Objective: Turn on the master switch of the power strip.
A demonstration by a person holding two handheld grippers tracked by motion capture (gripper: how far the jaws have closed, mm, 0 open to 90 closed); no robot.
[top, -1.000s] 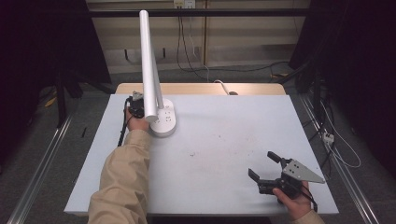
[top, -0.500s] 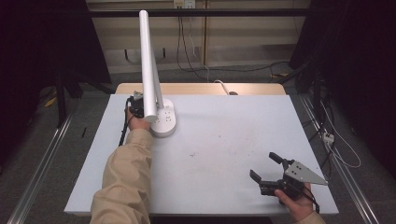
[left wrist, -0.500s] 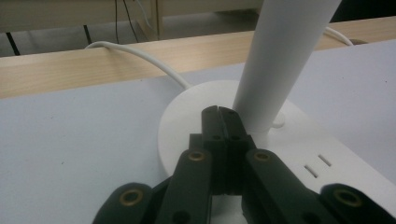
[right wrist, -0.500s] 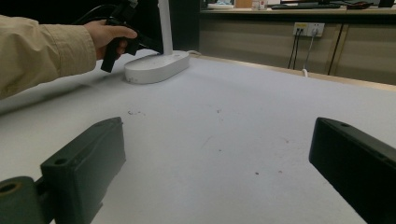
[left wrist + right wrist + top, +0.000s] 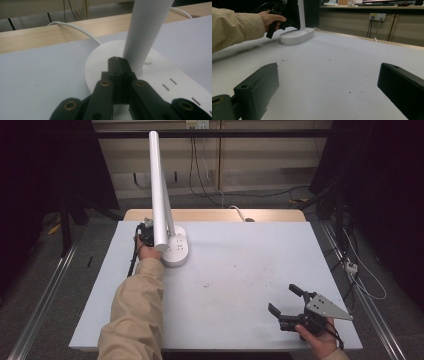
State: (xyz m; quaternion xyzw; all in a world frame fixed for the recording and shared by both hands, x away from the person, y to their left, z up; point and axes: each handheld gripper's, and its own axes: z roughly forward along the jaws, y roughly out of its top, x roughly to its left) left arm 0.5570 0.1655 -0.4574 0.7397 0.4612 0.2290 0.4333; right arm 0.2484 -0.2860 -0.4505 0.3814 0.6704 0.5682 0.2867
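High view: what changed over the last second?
Almost nothing. The right gripper drifted slightly toward the table's near edge, open. The left gripper stayed shut at the lamp's base.

So there's a white desk lamp (image 5: 170, 240) sitting near the far-left corner of the pale grey table (image 5: 240, 285), its oval base (image 5: 160, 75) flat on the top with a few slots in it. White cord (image 5: 75, 31) trails off over the wooden far edge (image 5: 215, 215). Few small marks mid-table.
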